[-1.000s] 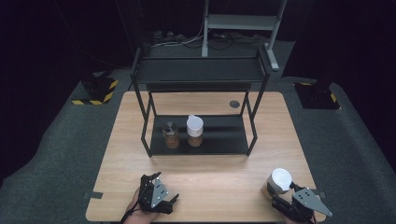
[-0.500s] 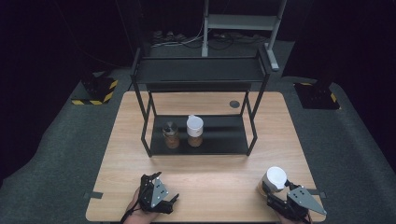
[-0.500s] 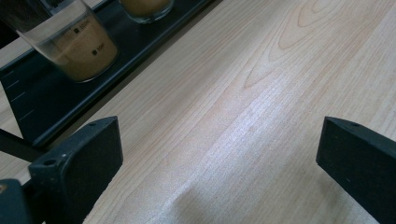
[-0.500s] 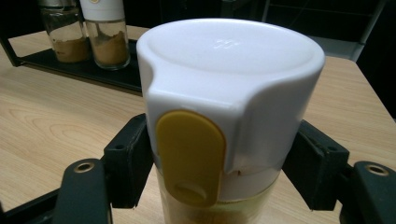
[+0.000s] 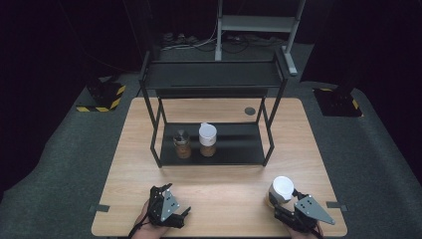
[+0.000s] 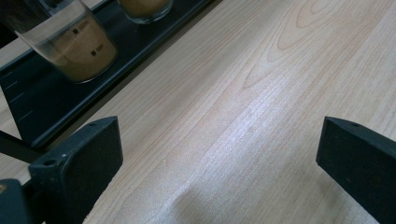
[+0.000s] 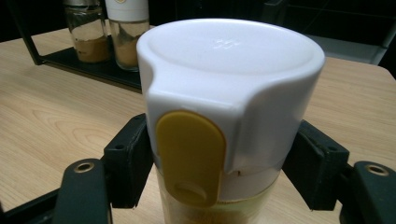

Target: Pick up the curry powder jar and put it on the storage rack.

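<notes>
We are clamping the white-lidded jar (image 7: 229, 121) in the right gripper (image 5: 291, 206) at the table's (image 5: 224, 199) near right edge; we advise keeping it upright. The left gripper (image 5: 166, 211) is resting wide open, holding nothing.

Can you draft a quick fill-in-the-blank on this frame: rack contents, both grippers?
1. The right gripper is shut on a jar with a white lid and a ____ tab.
2. The left gripper has nothing between its jaws and stands ____.
3. On the bottom shelf of the black rack stand ____ jars.
4. The table has a ____ top.

Missing words: yellow; open; two; wooden
</notes>
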`<state>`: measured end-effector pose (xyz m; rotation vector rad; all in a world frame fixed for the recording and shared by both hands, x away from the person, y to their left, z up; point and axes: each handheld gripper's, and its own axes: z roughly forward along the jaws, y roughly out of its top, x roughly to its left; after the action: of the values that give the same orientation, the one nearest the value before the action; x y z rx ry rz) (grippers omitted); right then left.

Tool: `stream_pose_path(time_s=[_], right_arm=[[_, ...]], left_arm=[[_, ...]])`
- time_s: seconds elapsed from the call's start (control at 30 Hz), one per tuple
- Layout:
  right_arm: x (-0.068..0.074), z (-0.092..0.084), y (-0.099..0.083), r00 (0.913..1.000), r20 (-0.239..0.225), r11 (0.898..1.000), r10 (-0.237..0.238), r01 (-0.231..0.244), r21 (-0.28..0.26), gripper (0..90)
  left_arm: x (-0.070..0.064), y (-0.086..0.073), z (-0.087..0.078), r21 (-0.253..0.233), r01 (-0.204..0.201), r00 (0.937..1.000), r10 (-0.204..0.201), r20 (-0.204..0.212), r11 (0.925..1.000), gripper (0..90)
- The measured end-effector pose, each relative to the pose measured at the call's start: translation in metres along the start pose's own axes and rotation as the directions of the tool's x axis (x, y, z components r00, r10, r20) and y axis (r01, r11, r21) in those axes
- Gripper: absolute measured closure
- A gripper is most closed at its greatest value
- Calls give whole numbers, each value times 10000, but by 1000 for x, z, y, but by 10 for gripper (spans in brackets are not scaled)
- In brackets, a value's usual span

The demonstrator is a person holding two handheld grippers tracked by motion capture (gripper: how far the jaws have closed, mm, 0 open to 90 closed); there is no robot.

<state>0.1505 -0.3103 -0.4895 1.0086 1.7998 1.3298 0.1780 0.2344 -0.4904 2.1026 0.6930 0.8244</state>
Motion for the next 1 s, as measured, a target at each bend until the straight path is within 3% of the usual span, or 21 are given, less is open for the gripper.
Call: stream_pose_path(time_s=[1.0], right_arm=[[22,33,18,9961,-876,9998,-132,120,-146,304]], left_arm=[[4,-3,-1,-160,30,9998,-27,181,9999,8]])
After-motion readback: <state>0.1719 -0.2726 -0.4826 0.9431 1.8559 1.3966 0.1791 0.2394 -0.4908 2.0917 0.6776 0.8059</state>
